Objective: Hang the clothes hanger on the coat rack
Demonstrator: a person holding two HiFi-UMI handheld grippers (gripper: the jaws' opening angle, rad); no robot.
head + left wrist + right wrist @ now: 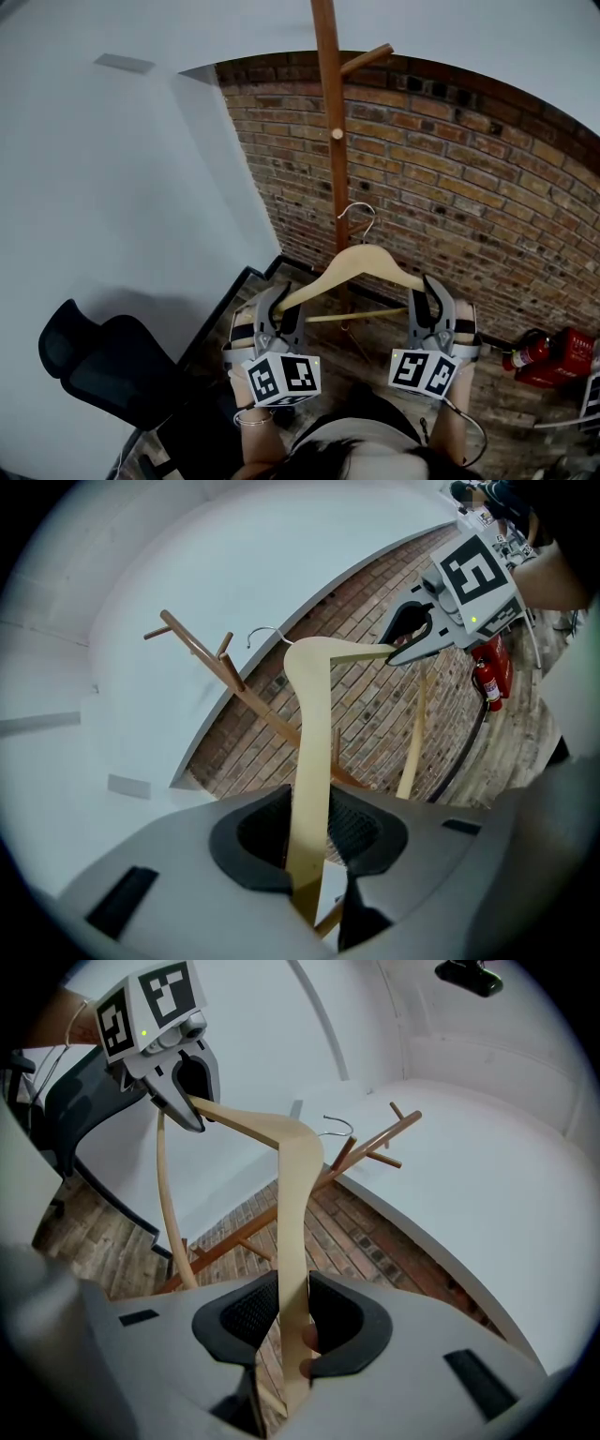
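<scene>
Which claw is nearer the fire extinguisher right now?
Right. The right claw grips the hanger end nearer the fire extinguisher; the left claw grips the far end.

My left gripper (278, 300) and right gripper (429, 292) each close their fingers on one arm of the wooden clothes hanger (361, 261), held level. Its metal hook (360, 219) stands just beside the coat rack (330, 112) pole, below the pegs, before a brick wall (469, 187).
</scene>
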